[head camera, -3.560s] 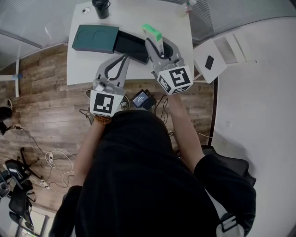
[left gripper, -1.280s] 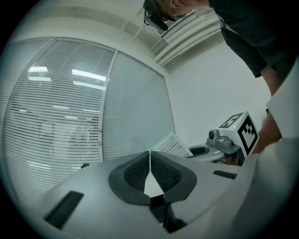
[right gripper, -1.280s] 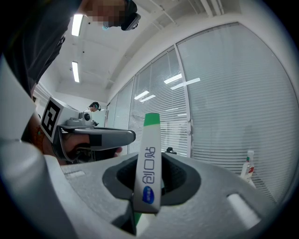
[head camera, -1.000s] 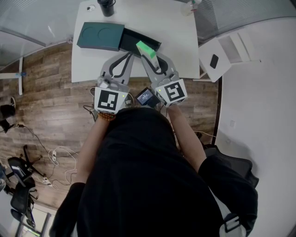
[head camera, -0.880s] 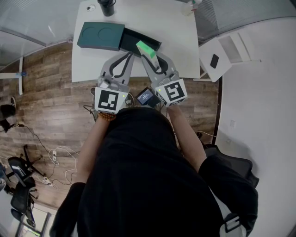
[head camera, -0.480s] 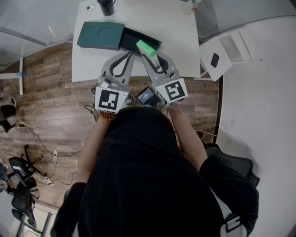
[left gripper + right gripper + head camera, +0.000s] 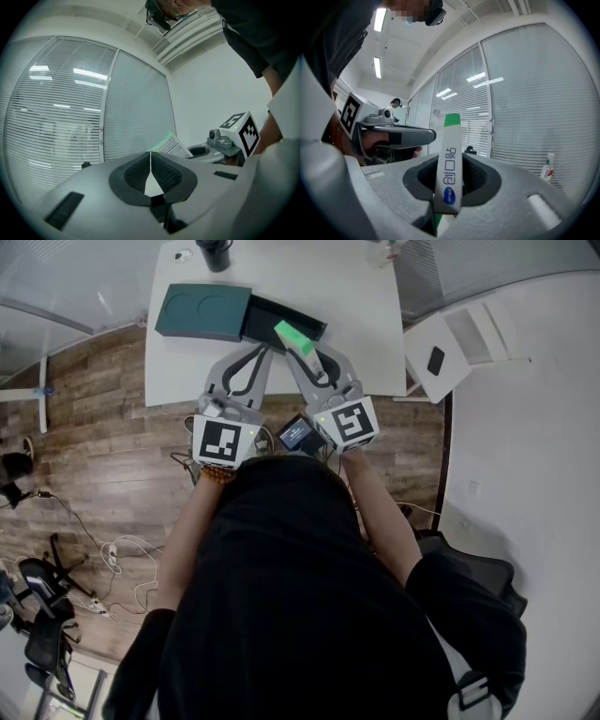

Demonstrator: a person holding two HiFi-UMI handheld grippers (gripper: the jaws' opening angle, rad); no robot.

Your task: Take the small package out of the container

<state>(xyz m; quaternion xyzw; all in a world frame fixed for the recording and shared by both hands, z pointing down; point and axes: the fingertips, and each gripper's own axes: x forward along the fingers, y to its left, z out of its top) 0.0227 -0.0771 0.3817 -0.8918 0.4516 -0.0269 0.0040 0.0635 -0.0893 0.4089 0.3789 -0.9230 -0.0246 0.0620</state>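
the person in a black top [image 7: 300,596] fills the lower head view, leaning toward the white table [image 7: 356,287] ahead of both sets of jaws. on that table, just past the left jaws' tips, sits the dark green container [image 7: 200,314], its black tray [image 7: 267,319] slid out toward the right jaws. the left gripper [image 7: 255,354] points at the tray's near side, and in its own view the left gripper [image 7: 150,165] has its ribbed pads pressed flat together along a thin line, nothing between them. the right gripper [image 7: 304,354] sits just beside it, and here's the grip: the right gripper [image 7: 450,180] is clamped on the small package [image 7: 449,159], a slim white and green sachet standing edge-on between the pads, green end poking out beyond the tips. in the head view the small package [image 7: 293,337] overlaps the tray's near edge; whether it touches the tray cannot be told. off to the right of the right jaws, far back, stands a small bottle [image 7: 547,171].
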